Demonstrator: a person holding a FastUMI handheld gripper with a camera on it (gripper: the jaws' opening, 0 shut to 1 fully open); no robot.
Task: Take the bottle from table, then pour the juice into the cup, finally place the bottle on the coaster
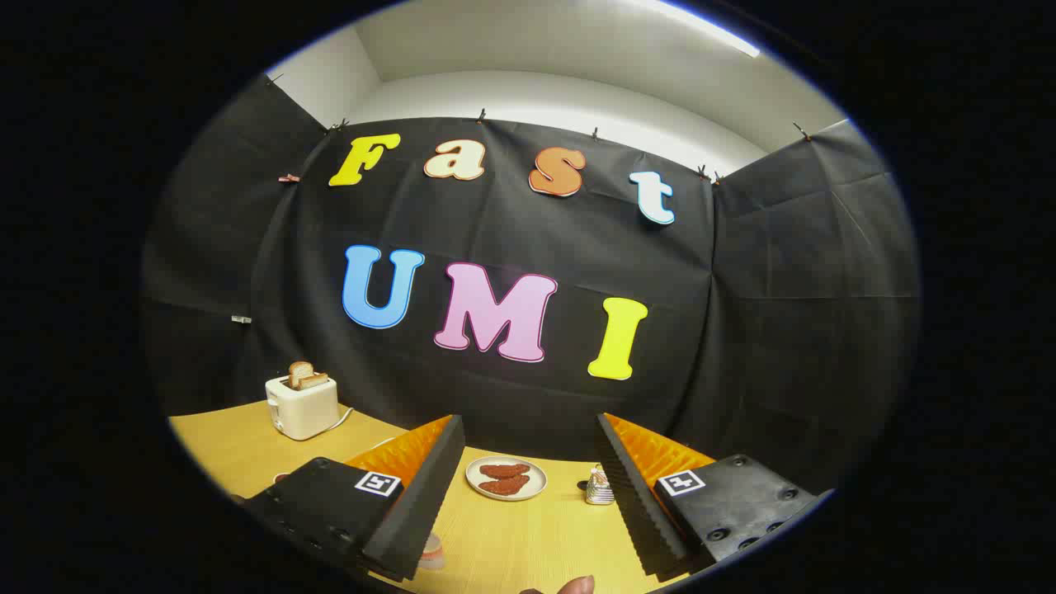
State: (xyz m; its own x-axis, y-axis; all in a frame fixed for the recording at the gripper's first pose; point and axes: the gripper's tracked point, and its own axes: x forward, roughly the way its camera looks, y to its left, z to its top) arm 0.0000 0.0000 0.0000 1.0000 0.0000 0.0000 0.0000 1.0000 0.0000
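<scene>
Tongs [528, 487] spread wide, empty, above the bench [511, 544]; plate of cutlets [506, 478] just beyond. Bottle not yet grasped — next, I'd say, dip down and find it.

The fingers [528, 487] stand wide apart over the bench [511, 544], with nothing between them. Beyond them, near the bench's far edge and between the two, lies a plate [506, 478] with two pieces of food [503, 478] on it — one behind the other. Just right of the plate, close against the right finger, stands a small foil-wrapped thing [599, 487]. Far off to the left, behind the left finger, a toaster [302, 406] sits on the bench with slices of toast [306, 376] standing up in its slots. Low by the left finger a small object [431, 551] rests on the bench, half hidden — what it is cannot be told. At the near edge, between the fingers, a fingertip [576, 586] pokes in.
</scene>
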